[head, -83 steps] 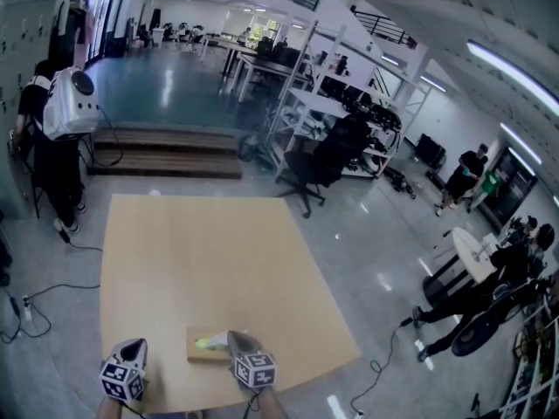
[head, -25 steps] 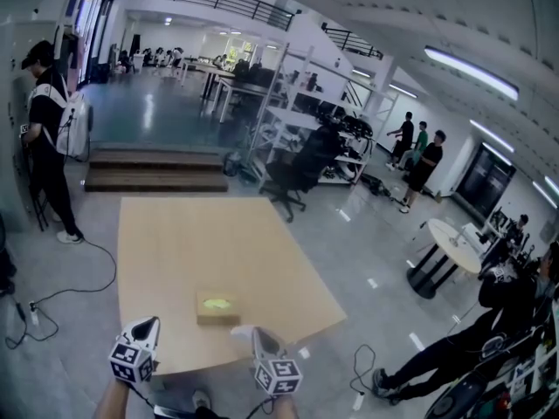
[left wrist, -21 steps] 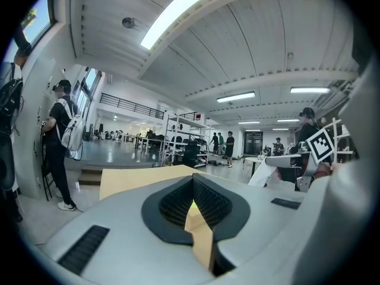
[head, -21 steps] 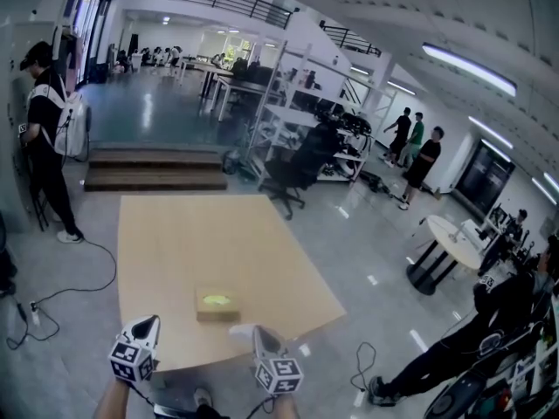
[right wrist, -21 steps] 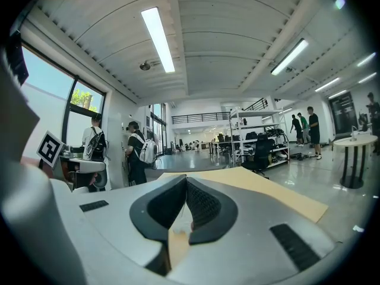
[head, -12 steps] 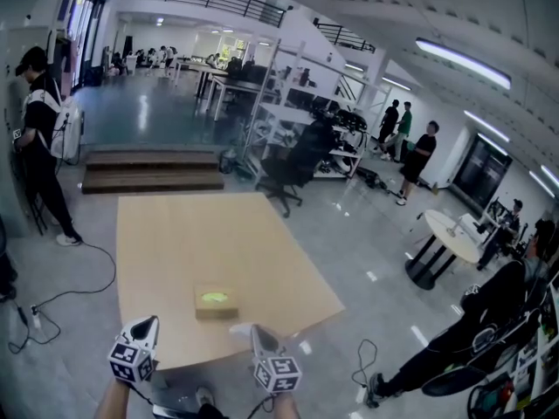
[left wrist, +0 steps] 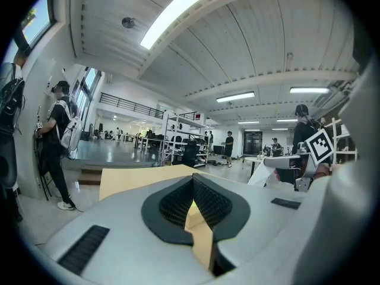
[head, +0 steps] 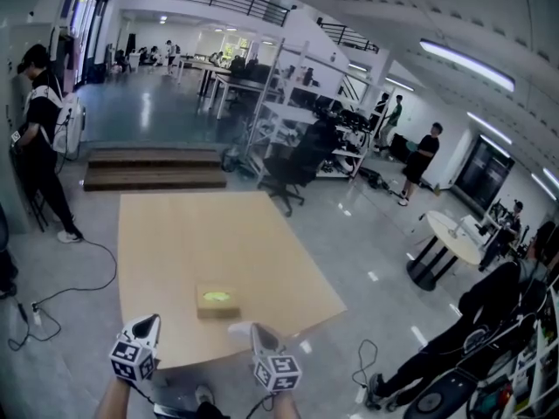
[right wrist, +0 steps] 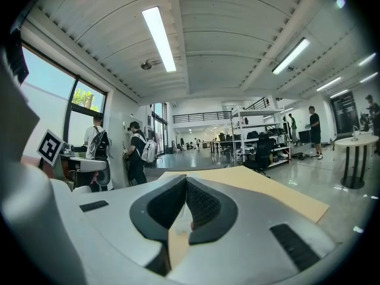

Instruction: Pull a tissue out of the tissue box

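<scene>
A flat tan tissue box (head: 217,302) with a yellow-green opening on top lies on the tan table (head: 192,234), near its front edge. My right gripper (head: 254,330) hovers just in front of the box, shut on a white tissue (head: 238,329) that sticks out of its tips. In the left gripper view the same tissue (left wrist: 276,172) hangs from the right gripper. My left gripper (head: 150,322) is held level to the left of the box, shut, with nothing in it. Its pads meet in its own view (left wrist: 193,186). The right gripper's jaws (right wrist: 186,189) are pressed together.
A person with a white backpack (head: 39,138) stands left of the table, by wooden steps (head: 153,168). Cables (head: 52,304) trail on the floor at the left. An office chair (head: 301,168) stands beyond the far corner. A round table (head: 450,238) and other people are at the right.
Earlier my right gripper was over the box's opening; since then it has drawn back toward the table's front edge with the tissue. Over the last second both grippers kept still.
</scene>
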Demonstrator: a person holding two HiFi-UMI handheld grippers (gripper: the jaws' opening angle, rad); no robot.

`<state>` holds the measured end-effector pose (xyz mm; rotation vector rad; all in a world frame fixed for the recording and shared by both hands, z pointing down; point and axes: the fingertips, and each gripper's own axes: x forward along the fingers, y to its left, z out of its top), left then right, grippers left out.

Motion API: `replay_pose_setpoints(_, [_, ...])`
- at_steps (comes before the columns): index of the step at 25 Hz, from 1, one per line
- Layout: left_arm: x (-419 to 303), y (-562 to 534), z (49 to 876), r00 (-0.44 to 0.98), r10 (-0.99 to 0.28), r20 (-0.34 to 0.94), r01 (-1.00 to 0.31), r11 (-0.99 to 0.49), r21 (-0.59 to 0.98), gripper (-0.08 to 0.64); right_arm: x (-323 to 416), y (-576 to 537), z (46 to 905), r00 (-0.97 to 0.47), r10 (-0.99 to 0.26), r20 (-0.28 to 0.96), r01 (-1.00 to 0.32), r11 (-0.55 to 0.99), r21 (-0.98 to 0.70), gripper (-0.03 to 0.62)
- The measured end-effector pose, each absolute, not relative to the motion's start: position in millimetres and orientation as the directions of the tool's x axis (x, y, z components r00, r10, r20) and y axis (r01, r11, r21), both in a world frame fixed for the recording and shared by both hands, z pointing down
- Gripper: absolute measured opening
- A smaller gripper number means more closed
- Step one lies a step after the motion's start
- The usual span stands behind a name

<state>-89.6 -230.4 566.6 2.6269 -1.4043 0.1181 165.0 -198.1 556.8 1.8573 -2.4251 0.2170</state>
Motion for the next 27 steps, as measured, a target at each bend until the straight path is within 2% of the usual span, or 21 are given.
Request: replay_pose_setpoints(27, [-90.8,-232.6,579.3,0.554,-0.818,0.157,-0.832,-0.542,0.114,0.008,161.9,-200.4,554.2,-0.281,-0.948,0.150,-0.959,0.273,-0.070,0.002])
